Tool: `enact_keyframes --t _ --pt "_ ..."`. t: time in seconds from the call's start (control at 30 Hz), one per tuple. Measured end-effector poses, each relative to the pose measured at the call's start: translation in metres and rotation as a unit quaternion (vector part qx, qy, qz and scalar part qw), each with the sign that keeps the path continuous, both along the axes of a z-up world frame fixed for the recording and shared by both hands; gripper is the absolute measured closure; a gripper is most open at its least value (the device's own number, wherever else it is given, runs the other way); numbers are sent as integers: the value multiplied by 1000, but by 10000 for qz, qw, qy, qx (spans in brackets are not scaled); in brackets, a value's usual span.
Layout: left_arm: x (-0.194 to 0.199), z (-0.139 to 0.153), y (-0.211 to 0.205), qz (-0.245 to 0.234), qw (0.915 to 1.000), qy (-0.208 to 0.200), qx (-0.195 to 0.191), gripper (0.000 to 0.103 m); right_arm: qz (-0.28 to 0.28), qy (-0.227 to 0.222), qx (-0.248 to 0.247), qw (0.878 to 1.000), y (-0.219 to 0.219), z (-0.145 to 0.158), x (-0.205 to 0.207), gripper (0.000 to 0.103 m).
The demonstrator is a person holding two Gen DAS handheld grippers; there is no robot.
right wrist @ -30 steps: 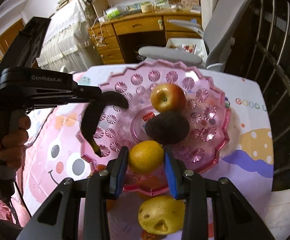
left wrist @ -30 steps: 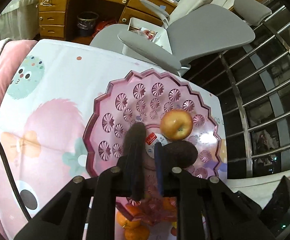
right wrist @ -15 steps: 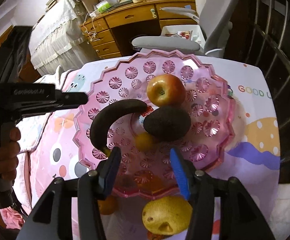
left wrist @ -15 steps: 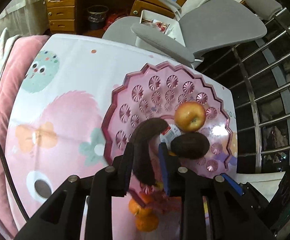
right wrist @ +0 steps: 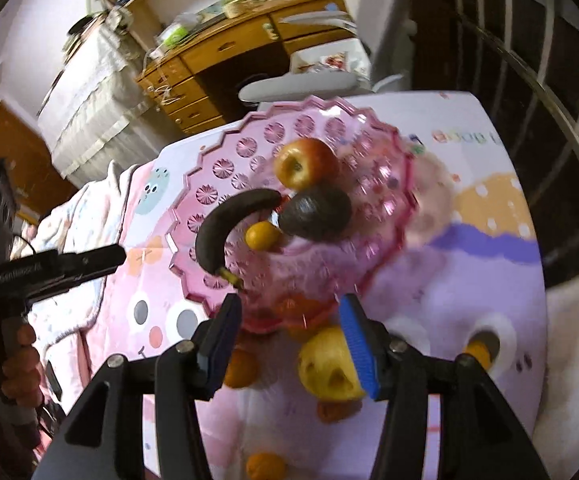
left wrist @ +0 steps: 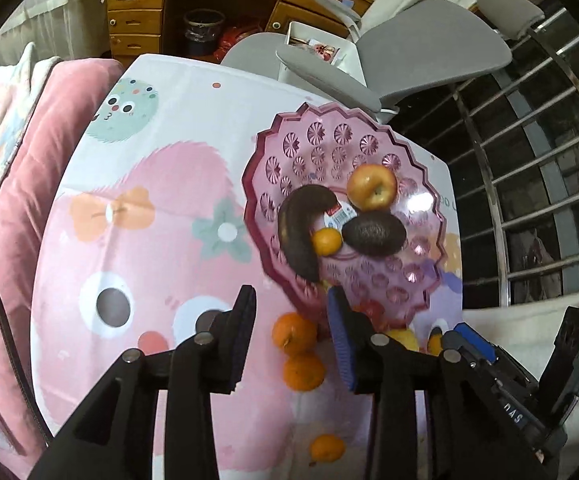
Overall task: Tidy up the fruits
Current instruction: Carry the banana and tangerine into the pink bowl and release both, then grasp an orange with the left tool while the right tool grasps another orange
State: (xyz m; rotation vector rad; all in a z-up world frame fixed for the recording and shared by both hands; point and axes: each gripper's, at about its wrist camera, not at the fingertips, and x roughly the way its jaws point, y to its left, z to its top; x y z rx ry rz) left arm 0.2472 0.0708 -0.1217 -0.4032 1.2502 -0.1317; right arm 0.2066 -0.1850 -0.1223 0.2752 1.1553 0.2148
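pink scalloped plate [left wrist: 289, 148] seen on the desk [left wrist: 161, 128], which is covered by a cartoon-print cloth. four fruits counted in the plate: one apple [left wrist: 371, 187] at 12 o'clock of the plate's centre, one dark avocado [left wrist: 373, 234] at 3 o'clock, one blackened banana [left wrist: 299, 236] curved along 9 o'clock, and one small orange [left wrist: 326, 242] lodged between banana and avocado, touching both.

outside the plate, on the cloth at its 6 o'clock edge: two oranges [left wrist: 294, 334] stacked close, a third orange [left wrist: 326, 448] lying farther toward the camera, and one yellow pear [right wrist: 329, 364] just beside the right tool's blue pad.

left tool [left wrist: 291, 336] is held with jaws wide apart, nothing between them; it hangs over the cloth at the plate's 7 o'clock. right tool [right wrist: 291, 338] likewise spread and empty, at the plate's 6 o'clock rim.

room: wooden drawers [left wrist: 137, 4] and one grey office chair [left wrist: 429, 52] noted at 12 o'clock, metal window bars [left wrist: 537, 160] at 3 o'clock, pink bedding [left wrist: 13, 168] at 9 o'clock. right view is motion-blurred.
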Motion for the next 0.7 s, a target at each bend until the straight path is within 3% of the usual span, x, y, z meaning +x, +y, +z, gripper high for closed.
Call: enact_keyframes --t 0.2,0.47,0.6,0.7 --pt "-26 1 3 -130 9999 12 -43 68 -423 348 35 9985 -8 -7 -33 51" --pt "-49 -21 2 -413 9987 272 83 67 -968 1051 385 9890 -11 -29 -75 51" --pt "-54 -34 -5 -649 9970 399 101 63 -1174 1359 592 9820 -9 -40 -91 51" --pt "-56 -44 -10 -825 9952 519 96 55 -1309 1550 688 9768 -4 -47 -100 51"
